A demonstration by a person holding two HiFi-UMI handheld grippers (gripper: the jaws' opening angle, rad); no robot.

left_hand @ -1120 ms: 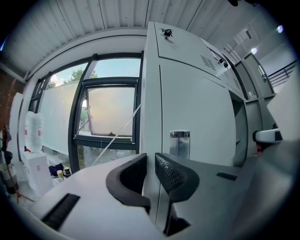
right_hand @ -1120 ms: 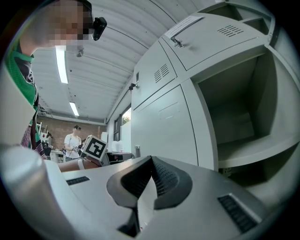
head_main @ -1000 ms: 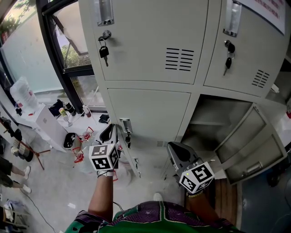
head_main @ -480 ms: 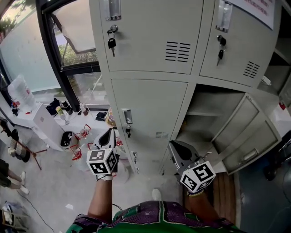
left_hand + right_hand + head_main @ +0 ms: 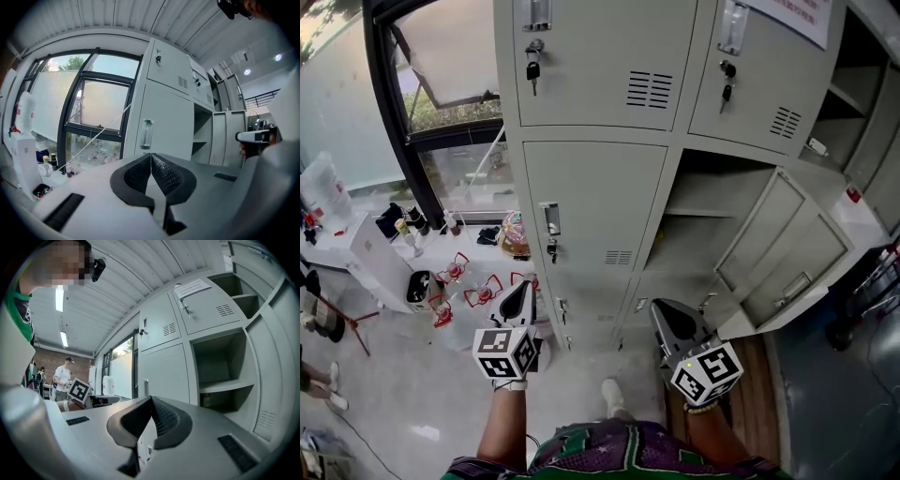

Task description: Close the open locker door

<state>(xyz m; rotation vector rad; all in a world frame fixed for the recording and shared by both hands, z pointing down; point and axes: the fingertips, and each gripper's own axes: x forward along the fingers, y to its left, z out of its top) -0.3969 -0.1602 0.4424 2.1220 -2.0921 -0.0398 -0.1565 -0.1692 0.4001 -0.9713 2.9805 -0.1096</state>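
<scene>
Plainly at the approach, with nothing touched yet. Holding the left gripper (image 5: 521, 289) and the right gripper (image 5: 662, 315) level, each pinched together on nothing, well short of the lockers. Next, probably: carrying the right gripper round to the right side of the open locker door (image 5: 783, 251), then pushing left and far toward the frame. Looks like pale grey sheet metal, swung wide at the right of the bared middle-row compartment (image 5: 703, 211).

Daylight through a black-framed window, grey floor below.
The window (image 5: 450, 66) fills the left, with a white table (image 5: 380, 262) under it carrying bottles (image 5: 412, 223). Pale floor (image 5: 403, 412) spreads out. Strip lights (image 5: 59, 298) glow overhead, near a brick wall (image 5: 44, 359).
</scene>
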